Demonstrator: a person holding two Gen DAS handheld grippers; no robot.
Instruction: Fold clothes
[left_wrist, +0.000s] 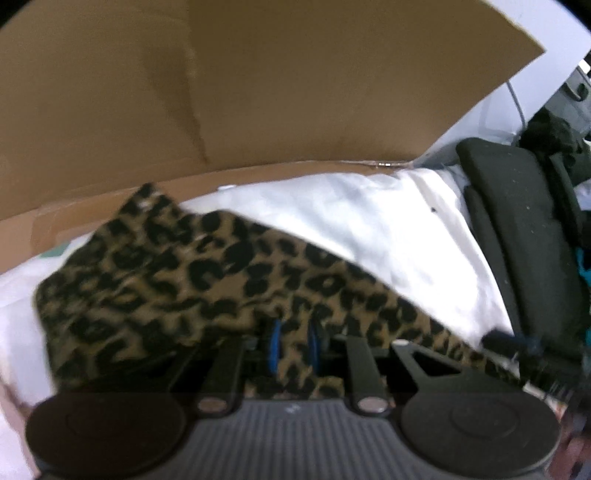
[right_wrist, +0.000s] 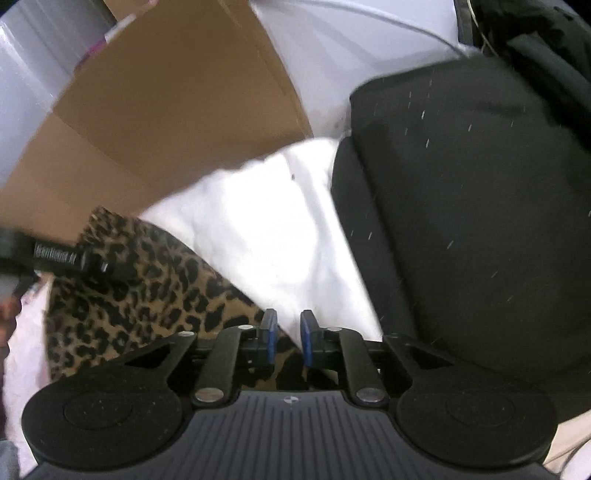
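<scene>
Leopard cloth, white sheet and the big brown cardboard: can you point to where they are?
leopard cloth (left_wrist: 166, 273), left wrist view, middle of its spotted top.
white sheet (right_wrist: 258, 229), right wrist view, bright bare patch beside the cloth.
cardboard (left_wrist: 258, 81), left wrist view, flat upright panel behind the sheet.

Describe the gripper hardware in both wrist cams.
Both match: the left gripper and right gripper have blue finger pads on black linkage arms with silver pivot bolts, a ribbed dark grey body and two round black discs. No cables or sleeves visible.

Motion blur smears the leopard-print garment (left_wrist: 177, 273), whose near end hides behind the left gripper (left_wrist: 293, 347).
</scene>
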